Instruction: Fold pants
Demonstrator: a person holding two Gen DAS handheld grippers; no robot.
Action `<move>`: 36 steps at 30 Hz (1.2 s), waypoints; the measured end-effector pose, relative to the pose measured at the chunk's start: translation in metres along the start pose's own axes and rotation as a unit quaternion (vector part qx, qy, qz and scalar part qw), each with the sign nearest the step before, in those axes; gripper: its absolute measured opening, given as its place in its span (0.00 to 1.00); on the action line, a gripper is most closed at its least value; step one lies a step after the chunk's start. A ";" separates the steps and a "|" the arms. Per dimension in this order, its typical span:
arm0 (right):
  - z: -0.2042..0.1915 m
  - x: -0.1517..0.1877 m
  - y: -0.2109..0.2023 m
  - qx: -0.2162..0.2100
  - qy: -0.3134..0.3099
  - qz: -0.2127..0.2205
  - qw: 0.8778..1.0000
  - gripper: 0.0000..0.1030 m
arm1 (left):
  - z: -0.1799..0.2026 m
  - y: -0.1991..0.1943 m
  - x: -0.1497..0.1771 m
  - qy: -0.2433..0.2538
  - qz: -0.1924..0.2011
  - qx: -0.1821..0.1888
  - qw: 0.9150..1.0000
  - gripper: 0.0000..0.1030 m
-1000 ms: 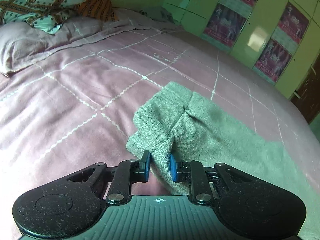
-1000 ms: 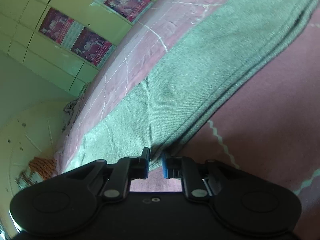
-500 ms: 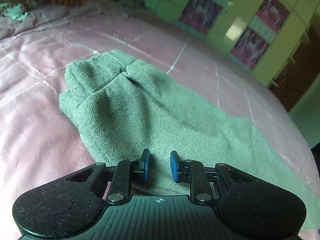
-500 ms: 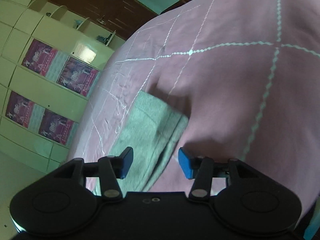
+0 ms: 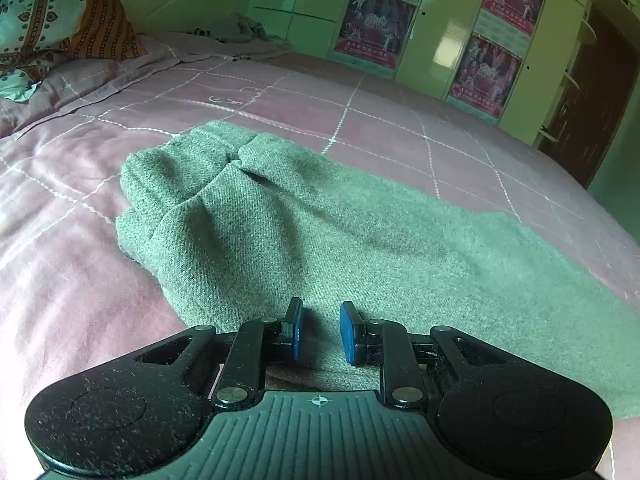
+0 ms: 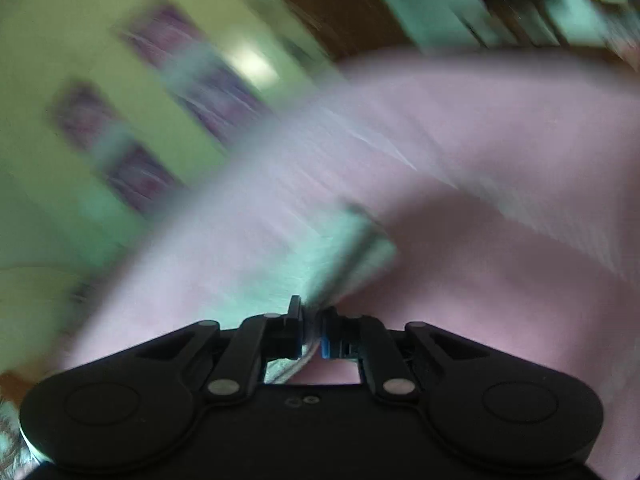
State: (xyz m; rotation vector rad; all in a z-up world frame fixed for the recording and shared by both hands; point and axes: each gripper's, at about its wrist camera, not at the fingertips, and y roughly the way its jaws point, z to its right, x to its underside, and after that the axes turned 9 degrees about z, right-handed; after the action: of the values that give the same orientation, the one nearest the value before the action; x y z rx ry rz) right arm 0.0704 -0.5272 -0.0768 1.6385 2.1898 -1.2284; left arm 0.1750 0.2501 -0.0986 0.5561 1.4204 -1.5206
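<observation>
The grey-green pants (image 5: 320,232) lie folded lengthwise on the pink bedspread (image 5: 80,304), the bunched waistband at the far left. My left gripper (image 5: 319,330) hovers over the near edge of the pants, its blue pads slightly apart with nothing between them. In the blurred right wrist view, my right gripper (image 6: 310,330) is shut on the end of the pants (image 6: 340,264), with cloth pinched between the pads.
Pillows and a patterned cloth (image 5: 44,28) lie at the head of the bed, far left. A green wardrobe with posters (image 5: 440,28) stands beyond the bed, and a brown door (image 5: 588,92) is at the right.
My right gripper was open over the end of the pants half a second ago; it has now shut on it and is moving fast. My left gripper has let go and drawn back slightly.
</observation>
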 end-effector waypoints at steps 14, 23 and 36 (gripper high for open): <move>-0.006 0.013 0.007 0.013 0.013 -0.010 1.000 0.08 | 0.006 -0.005 -0.003 0.072 -0.008 0.003 0.997 0.21; -0.013 0.004 0.007 0.037 0.025 0.004 0.999 0.07 | 0.005 -0.007 -0.003 0.073 -0.001 0.010 0.997 0.22; -0.041 0.001 0.020 0.086 -0.028 -0.015 0.996 0.10 | -0.001 -0.012 -0.006 0.039 0.006 0.014 0.999 0.22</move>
State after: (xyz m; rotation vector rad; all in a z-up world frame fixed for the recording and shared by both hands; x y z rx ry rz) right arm 0.1011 -0.4969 -0.0608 1.6151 2.1344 -1.4894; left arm 0.1669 0.2516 -0.0876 0.6462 1.4532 -1.5251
